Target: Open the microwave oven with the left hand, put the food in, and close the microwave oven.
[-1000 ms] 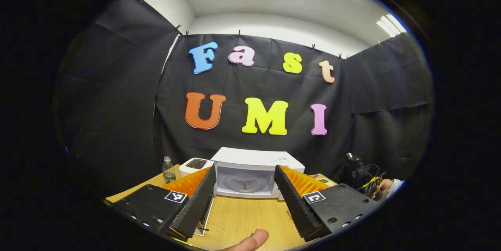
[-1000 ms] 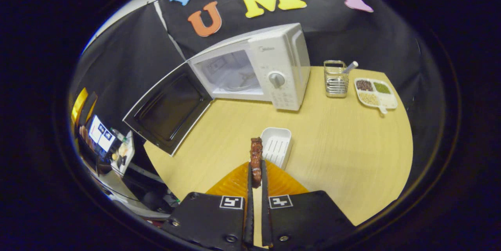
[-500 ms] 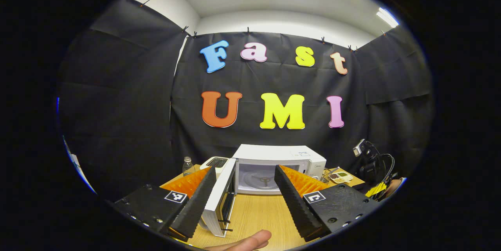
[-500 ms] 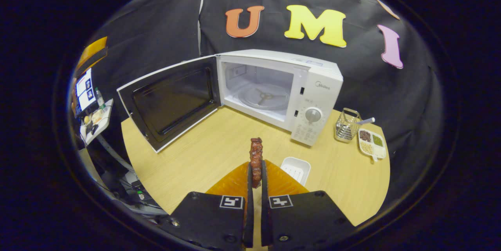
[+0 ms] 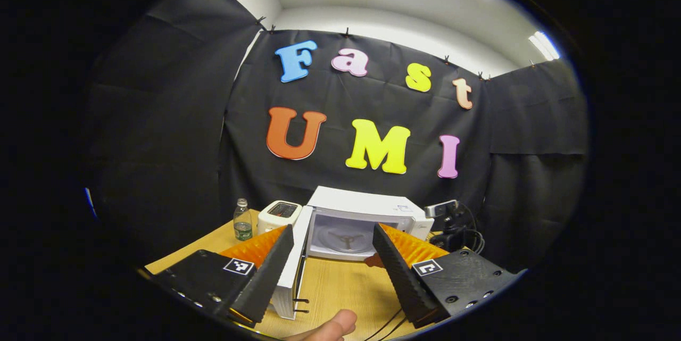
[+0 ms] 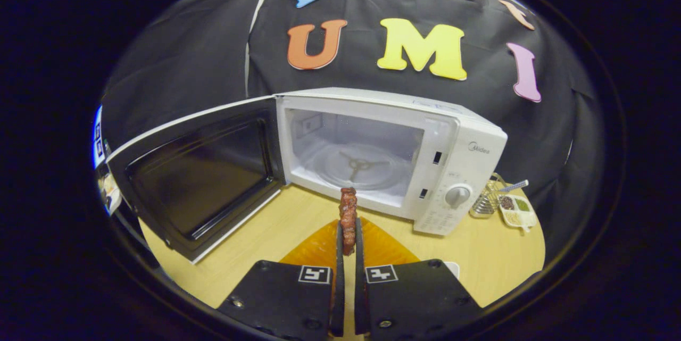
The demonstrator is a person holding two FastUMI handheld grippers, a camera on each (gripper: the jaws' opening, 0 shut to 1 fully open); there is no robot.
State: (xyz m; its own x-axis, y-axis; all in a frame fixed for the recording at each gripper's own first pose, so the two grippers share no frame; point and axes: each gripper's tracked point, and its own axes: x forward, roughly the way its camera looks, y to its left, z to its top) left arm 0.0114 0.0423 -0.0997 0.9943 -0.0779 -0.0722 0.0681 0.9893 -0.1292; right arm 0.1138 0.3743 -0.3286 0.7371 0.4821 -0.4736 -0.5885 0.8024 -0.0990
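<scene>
Both grippers have black ribbed fingers (image 5: 274,269), orange flanks, screwed black bodies with square markers.

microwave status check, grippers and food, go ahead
Left hand-held gripper open, empty. Right hand-held gripper shut on food. Microwave door wide open, cavity bare. Path looks unobstructed.

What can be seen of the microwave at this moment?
The microwave is a white box standing on the wooden table against the black wall. Its door, hinged on the left and dark on the inside, is swung wide open. The white cavity holds a glass turntable and nothing else. A panel with a round dial sits on the right. The food in the right gripper hangs just before the opening, not touching it.
</scene>
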